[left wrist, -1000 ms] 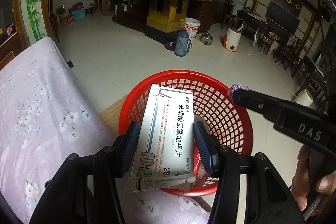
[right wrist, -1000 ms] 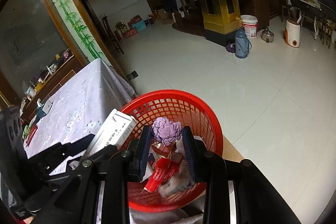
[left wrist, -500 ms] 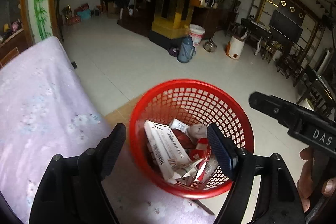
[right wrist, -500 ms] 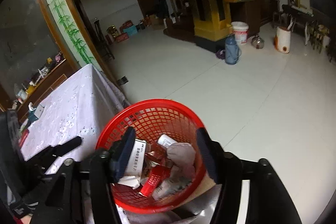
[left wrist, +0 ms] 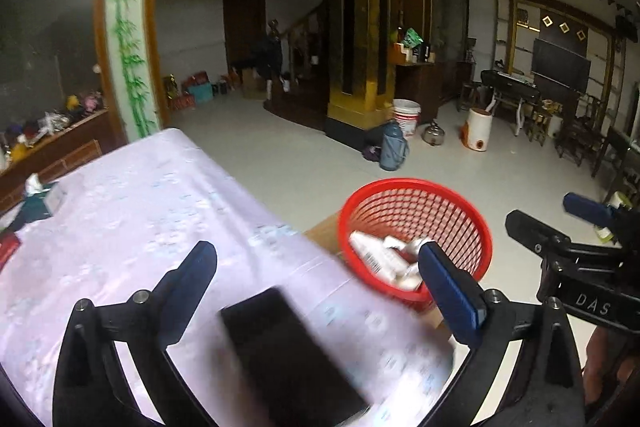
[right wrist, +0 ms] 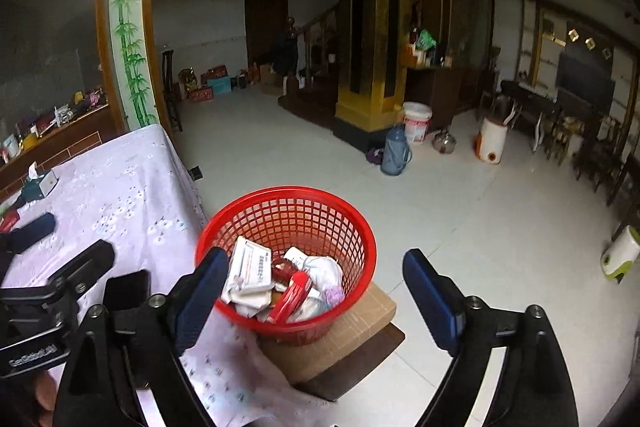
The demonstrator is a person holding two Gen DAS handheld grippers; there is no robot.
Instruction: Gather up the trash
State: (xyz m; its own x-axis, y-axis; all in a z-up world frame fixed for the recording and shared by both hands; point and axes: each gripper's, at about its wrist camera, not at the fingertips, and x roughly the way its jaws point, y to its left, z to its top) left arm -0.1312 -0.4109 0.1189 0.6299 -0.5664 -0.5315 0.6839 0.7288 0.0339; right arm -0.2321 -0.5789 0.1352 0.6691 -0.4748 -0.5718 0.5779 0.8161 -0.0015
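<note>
Now both grippers stand wide apart with nothing between their jaws, having just been opening. In the right wrist view the right gripper (right wrist: 316,291) frames the red basket (right wrist: 362,227) at lower centre, which sits on a cardboard box (right wrist: 360,327) beside the desk (right wrist: 120,187); a white medicine box (right wrist: 252,267), a red packet (right wrist: 292,291) and crumpled paper lie inside. In the left wrist view the left gripper (left wrist: 316,275) hangs over the desk's corner, the basket at right centre behind its right-hand finger, and a blurred black phone (left wrist: 292,351) lies on the cloth at lower centre.
</note>
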